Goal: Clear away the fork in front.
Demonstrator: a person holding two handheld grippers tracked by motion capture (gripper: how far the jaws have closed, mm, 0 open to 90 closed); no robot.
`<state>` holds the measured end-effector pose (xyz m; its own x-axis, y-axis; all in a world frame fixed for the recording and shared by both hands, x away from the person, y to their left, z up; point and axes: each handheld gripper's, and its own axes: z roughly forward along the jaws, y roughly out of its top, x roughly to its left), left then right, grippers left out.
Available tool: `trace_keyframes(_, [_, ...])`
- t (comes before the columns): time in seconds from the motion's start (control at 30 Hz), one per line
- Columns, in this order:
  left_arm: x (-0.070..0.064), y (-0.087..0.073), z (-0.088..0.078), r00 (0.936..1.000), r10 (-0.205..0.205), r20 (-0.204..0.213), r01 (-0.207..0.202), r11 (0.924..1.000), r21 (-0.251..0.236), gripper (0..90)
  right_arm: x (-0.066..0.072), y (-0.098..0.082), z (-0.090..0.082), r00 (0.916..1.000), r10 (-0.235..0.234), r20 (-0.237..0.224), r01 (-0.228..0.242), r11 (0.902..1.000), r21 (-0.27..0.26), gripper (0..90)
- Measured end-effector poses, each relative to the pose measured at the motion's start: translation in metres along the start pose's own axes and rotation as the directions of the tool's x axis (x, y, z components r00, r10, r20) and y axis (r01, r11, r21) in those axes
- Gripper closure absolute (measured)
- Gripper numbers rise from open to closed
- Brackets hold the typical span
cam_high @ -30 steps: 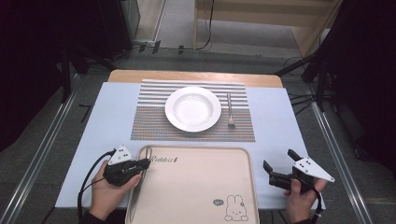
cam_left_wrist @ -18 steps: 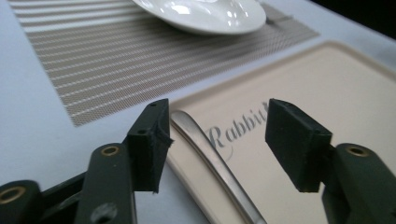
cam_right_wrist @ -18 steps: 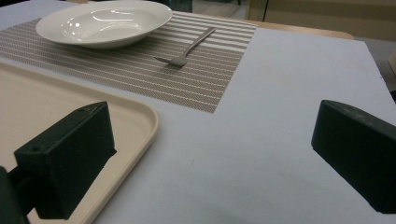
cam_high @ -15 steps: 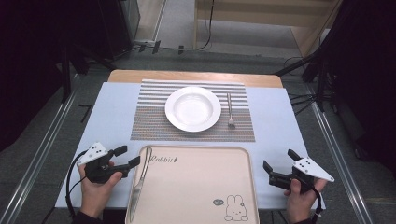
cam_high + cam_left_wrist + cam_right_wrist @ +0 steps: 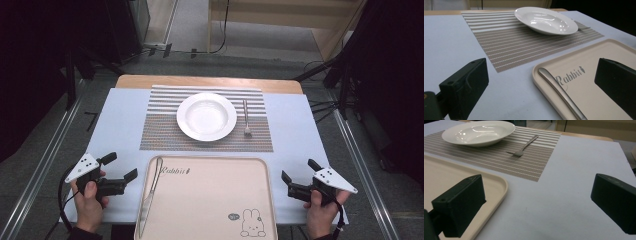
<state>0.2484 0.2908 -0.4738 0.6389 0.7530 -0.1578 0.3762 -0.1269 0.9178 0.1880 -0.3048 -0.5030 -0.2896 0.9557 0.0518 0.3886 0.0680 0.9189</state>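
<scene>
A metal knife (image 5: 150, 192) lies lengthwise along the left side of the beige tray (image 5: 210, 200) printed "Rabbit". My left gripper (image 5: 121, 166) is on the table just left of the tray, apart from the knife. Its jaws have just been opening and stand wide with nothing between them. In the left gripper view the knife (image 5: 560, 92) lies ahead of the left gripper (image 5: 541, 83), on the tray (image 5: 584, 57). My right gripper (image 5: 299, 170) rests open and empty to the right of the tray; in its own view the right gripper (image 5: 537, 202) looks over bare tablecloth.
A white deep plate (image 5: 206, 116) sits on a striped placemat (image 5: 160, 135) beyond the tray, with a fork (image 5: 246, 118) to its right. The table has a pale blue cover (image 5: 120, 115). Dark stands and cables ring the table.
The left gripper has drawn back to the left, away from the tray's edge, and its jaws have opened. The knife stays on the tray. The right gripper has not moved.
</scene>
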Motion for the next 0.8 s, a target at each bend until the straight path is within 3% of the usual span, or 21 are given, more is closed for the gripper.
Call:
trace_keyframes(0.17, [0.006, -0.002, -0.006, 0.9999, 0.009, -0.010, -0.010, 0.9993, -0.036, 0.0, 0.001, 0.008, 0.002, 0.9997, 0.011, -0.021, -0.011, 0.9999, -0.004, 0.0])
trace_keyframes(0.53, [0.015, -0.011, -0.009, 0.9990, 0.027, -0.035, -0.028, 0.9995, -0.016, 0.0, 0.007, 0.034, 0.014, 0.9960, -0.037, -0.082, 0.036, 0.9992, -0.015, 0.0])
trace_keyframes(0.8, [0.015, -0.014, -0.007, 0.9979, 0.030, -0.057, -0.032, 0.9991, -0.026, 0.0, 0.008, 0.055, 0.026, 0.9944, -0.059, -0.087, 0.058, 0.9982, -0.016, 0.0])
